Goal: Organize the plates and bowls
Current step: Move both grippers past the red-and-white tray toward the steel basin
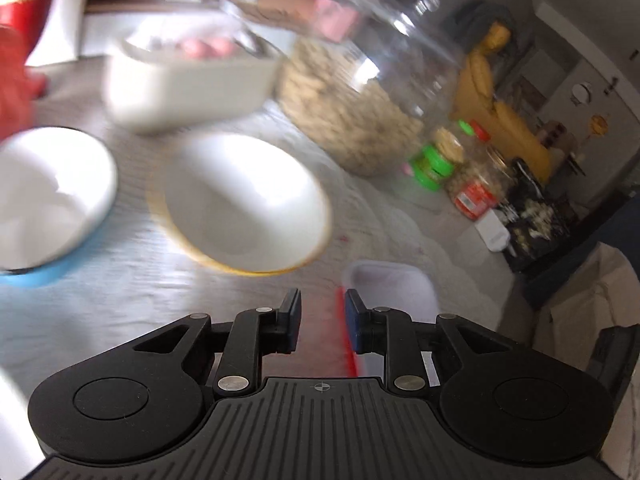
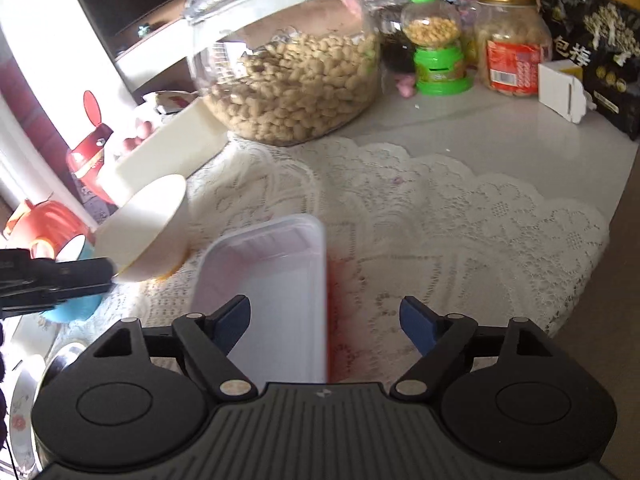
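Observation:
A white bowl with a yellow outside [image 1: 244, 204] sits on the lace cloth just ahead of my left gripper [image 1: 323, 314]. Its jaws stand a little apart with nothing pressed between them. In the right wrist view the same bowl [image 2: 144, 232] looks tipped, and the left gripper [image 2: 106, 274] is level with its lower rim. A second white bowl with a blue outside [image 1: 48, 196] is at the left. A translucent rectangular tray with a red edge [image 2: 272, 292] lies under my right gripper [image 2: 324, 320]. That gripper is open wide, and its pads do not touch the tray.
A big glass jar of peanuts [image 2: 288, 68] and a white rectangular box [image 2: 172, 148] stand behind the bowls. Small jars [image 2: 508, 56], a green dispenser [image 2: 438, 52] and a black bag [image 2: 600, 48] line the back right. Red and orange pots [image 2: 44, 224] crowd the left. The lace cloth [image 2: 460, 220] covers the table's middle.

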### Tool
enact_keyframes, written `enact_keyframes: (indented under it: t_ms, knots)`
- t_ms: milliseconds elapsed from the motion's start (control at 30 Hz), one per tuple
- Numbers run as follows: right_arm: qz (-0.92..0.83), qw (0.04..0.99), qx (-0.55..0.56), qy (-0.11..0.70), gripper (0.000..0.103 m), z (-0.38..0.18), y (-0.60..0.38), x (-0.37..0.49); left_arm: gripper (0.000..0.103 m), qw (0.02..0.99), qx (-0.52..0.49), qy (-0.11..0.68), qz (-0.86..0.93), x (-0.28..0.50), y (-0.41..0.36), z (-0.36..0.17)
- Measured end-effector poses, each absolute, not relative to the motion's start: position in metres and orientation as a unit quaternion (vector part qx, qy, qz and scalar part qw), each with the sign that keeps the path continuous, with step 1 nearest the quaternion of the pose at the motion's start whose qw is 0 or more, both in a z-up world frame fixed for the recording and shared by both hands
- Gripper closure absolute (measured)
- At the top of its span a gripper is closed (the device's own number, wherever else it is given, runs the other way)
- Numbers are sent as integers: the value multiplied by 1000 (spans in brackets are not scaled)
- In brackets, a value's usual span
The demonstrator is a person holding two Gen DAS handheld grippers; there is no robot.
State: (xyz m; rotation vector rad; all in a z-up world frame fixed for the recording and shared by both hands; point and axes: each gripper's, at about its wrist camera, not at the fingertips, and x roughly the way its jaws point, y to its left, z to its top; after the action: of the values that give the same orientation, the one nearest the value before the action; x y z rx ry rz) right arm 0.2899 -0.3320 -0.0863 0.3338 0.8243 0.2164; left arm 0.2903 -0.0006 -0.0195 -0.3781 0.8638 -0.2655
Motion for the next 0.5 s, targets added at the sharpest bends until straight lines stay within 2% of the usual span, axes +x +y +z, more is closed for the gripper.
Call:
enact_keyframes:
  t_ms: [233,333,500]
  knots:
    - [187,912,136,339,13,-46,-287,278,76,884,-176,434,-11,226,83,-22]
    - [251,879,156,375,11,-46,-255,277,76,874,-187,449,-13,216,98,-35]
    - [275,843,115,447,11,-70,-201,255,76,865,-183,464,-51,213,104,-55]
